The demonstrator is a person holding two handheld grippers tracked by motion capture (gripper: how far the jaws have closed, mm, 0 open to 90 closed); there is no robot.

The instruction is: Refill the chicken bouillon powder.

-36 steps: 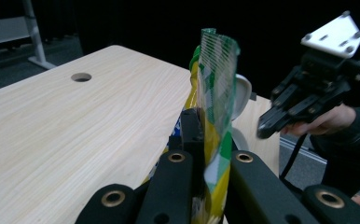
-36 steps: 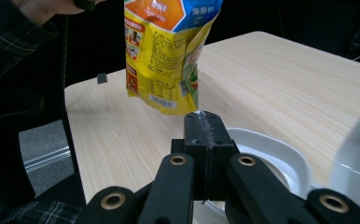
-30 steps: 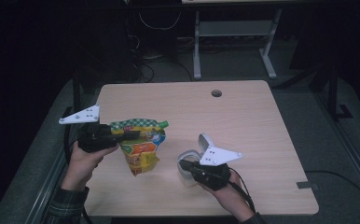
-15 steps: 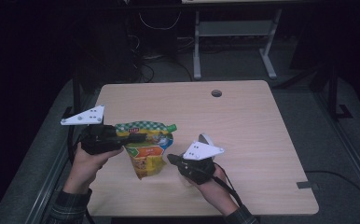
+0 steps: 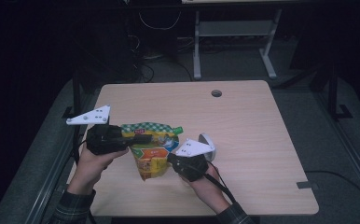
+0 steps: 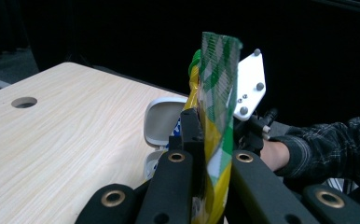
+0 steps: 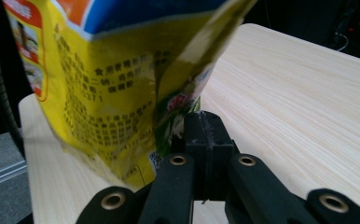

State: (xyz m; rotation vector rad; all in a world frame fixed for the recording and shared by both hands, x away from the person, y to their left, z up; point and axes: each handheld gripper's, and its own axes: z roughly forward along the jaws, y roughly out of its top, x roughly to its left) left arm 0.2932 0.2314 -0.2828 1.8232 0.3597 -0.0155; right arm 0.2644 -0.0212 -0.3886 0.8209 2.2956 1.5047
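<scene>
Jaws first: the left gripper [image 5: 138, 138] is clamped tight on the top seal of the yellow snack pouch [image 5: 151, 151], and the left gripper view shows the green-checked strip of that pouch [image 6: 215, 116] squeezed upright between its 2 black jaws. Over on the other side, the right gripper [image 5: 171, 159] has its jaws pressed together at the pouch's lower side edge; in the right gripper view the jaws meet right at the crease of the pouch [image 7: 122, 93], clenched on that edge. So the pouch hangs between the 2 grippers, near the surface's near-left corner, bottom close to the wood.

Just behind the right gripper, a small white flip-lid case [image 5: 207, 143] sits open on the table [image 5: 262, 140]; the left gripper view catches that case [image 6: 162, 123] just past the pouch. The surface is pale wood grain with a round cable hole [image 5: 216, 93] toward the far edge. Plaid sleeves come in from the near edge. Beyond the far edge the room is dark, with a white desk frame [image 5: 234, 42] and loose cables on grey floor.
</scene>
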